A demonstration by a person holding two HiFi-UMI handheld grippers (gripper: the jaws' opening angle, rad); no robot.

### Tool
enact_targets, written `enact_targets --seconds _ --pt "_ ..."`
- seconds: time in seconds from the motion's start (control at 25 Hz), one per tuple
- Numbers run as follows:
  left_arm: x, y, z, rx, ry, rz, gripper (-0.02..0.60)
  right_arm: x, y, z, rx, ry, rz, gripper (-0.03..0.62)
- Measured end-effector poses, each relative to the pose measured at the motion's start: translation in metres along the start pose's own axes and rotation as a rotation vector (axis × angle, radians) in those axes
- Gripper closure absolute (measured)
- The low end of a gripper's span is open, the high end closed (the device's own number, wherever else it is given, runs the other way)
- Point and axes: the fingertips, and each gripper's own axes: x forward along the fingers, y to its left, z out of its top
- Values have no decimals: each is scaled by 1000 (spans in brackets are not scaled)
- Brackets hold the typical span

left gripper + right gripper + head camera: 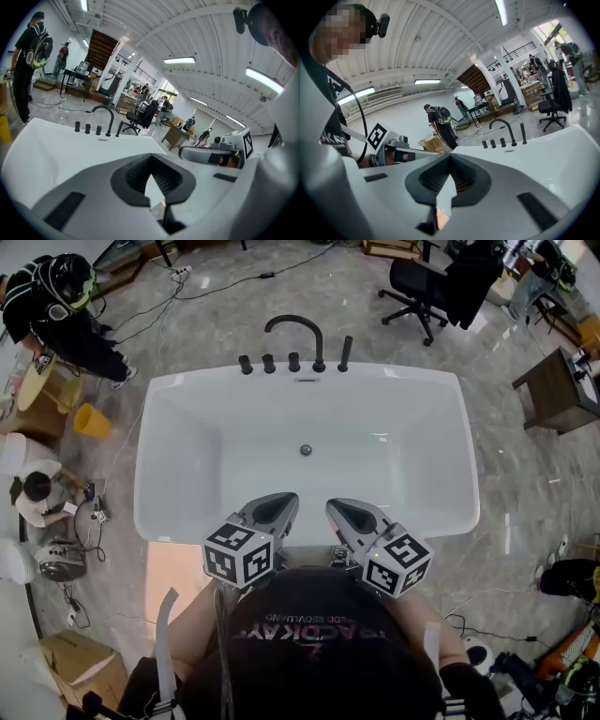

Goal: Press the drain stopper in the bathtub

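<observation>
The tub (441, 409) is white and rectangular, filling the middle of the head view, with its inside bare and glossy. The stopper (306, 450) is a small round grey disc with a darker ring around it, just above the centre of the frame on the tub floor. It lies on the tub's midline, nearer the far wall than the near one. Whether it sits raised or pressed down cannot be told from this height. Neither gripper view shows it.

On the far rim, at upper centre, stands a black arched faucet (298, 326) with a row of black knobs (269, 363) at its foot.

The left gripper (281, 501) and right gripper (341, 509) sit side by side at lower centre, over the tub's near rim. Their tips point toward the tub and are well apart from the stopper. In its own view the left gripper (152, 183) has its jaws brought together at the tips, with only a small gap between the ribbed black pads and nothing held. The right gripper (446, 183) shows the same in its view: jaws closed tip to tip and empty. Each gripper view shows the faucet on the rim beyond the jaws.
</observation>
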Motion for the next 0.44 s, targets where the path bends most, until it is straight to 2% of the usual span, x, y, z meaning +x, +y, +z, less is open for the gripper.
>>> enact_targets --seconds 0.44 --pt "-1 -2 -2 9 1 -11 578 2 4 -3 -7 2 0 579"
